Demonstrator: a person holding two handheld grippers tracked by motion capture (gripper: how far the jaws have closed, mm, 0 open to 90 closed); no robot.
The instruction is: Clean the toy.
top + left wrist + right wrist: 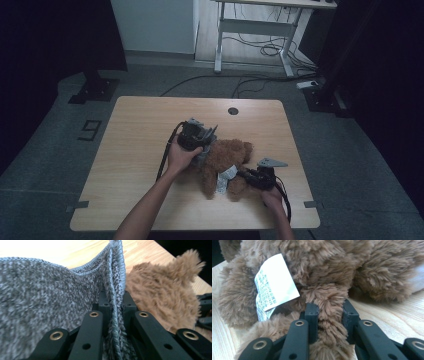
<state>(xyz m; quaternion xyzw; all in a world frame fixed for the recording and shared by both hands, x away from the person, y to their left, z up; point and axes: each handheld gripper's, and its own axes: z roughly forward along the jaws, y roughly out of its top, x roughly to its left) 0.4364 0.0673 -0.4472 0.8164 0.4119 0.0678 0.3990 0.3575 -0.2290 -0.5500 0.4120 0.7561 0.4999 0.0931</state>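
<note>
A brown teddy bear (227, 157) lies in the middle of the wooden table (140, 125). My left gripper (202, 145) is at the bear's left side, shut on the folded edge of a grey knitted garment (50, 295) that hangs up between its jaws; the bear's fur (162, 290) is just to the right. My right gripper (243, 175) comes in from the bear's near right, shut on a furry brown limb (328, 312). A white printed label (274, 282) sticks out of the bear to the left of that grip.
A round cable hole (233, 110) sits near the table's far edge. Beyond the table stand a white desk frame (260, 30) with cables on the floor and a black stand base (95, 90). Bare tabletop lies left of the bear.
</note>
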